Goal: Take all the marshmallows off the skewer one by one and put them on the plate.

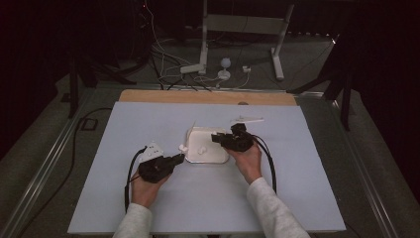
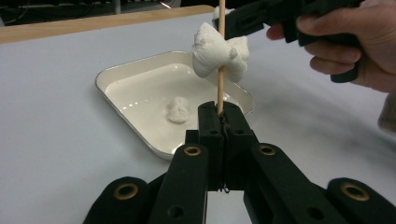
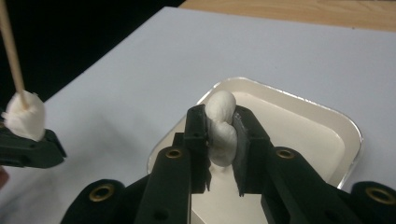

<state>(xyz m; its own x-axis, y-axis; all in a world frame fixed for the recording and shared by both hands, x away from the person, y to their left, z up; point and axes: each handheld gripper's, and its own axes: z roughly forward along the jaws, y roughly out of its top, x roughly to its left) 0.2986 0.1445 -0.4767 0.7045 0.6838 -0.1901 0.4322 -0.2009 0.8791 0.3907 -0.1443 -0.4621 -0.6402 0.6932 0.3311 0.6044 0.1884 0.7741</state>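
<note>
My left gripper point(image 2: 219, 112) is shut on the lower end of a thin wooden skewer point(image 2: 221, 28), which it holds upright. White marshmallows point(image 2: 210, 53) are threaded on the skewer above the jaws. In the high view this left gripper point(image 1: 177, 159) sits at the left edge of a white tray point(image 1: 218, 157). One loose marshmallow point(image 2: 178, 109) lies in the tray point(image 2: 123, 79). My right gripper point(image 3: 219, 113) is shut on another marshmallow point(image 3: 222, 133), just above the tray point(image 3: 348, 135). From above, the right gripper point(image 1: 218, 138) is over the tray's right side.
The tray rests on a pale board point(image 1: 208, 198) over a table with a wooden far edge point(image 1: 208, 96). A small white piece point(image 1: 247, 120) lies behind the right gripper. White stand legs point(image 1: 203, 49) and cables cross the floor beyond.
</note>
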